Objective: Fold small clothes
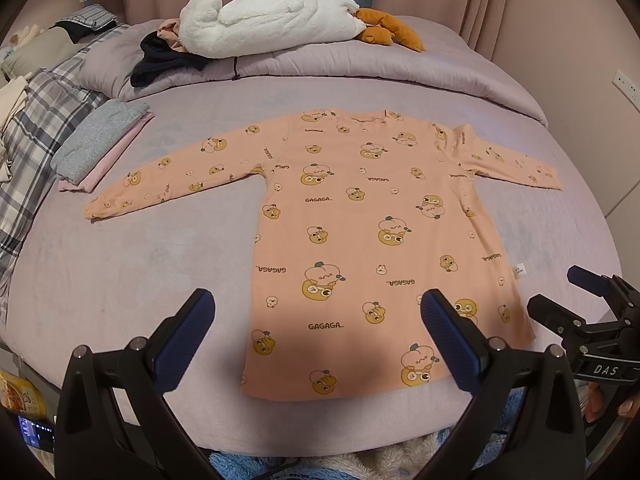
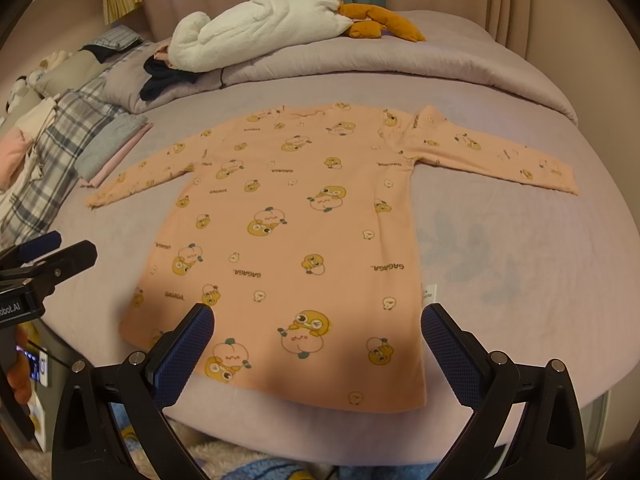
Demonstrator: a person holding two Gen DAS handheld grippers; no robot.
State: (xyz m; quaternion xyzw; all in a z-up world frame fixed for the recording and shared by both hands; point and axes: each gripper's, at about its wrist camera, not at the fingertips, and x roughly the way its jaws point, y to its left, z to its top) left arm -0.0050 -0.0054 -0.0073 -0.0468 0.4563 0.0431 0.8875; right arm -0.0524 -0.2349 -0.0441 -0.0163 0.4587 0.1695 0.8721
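Ahead of the left gripper (image 1: 316, 336), whose jaws are spread wide, bare bedsheet (image 1: 132, 264) lies open on its left side. The peach shirt (image 1: 360, 216) spreads flat between and beyond its fingers. A folded grey and pink stack (image 1: 100, 144) blocks the far left, just beside the sleeve cuff. The right gripper (image 2: 318, 350), equally spread, has open sheet to its right. A rolled duvet (image 2: 360, 64) with a plush goose (image 2: 256, 28) walls off the far side.

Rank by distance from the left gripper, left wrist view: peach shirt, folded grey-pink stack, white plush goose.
1. Peach shirt: hem lies right under the open left gripper, centre of the bed.
2. Folded stack: mid-bed, on the left, beside the shirt's sleeve.
3. White goose: far end, on top of the rolled duvet.
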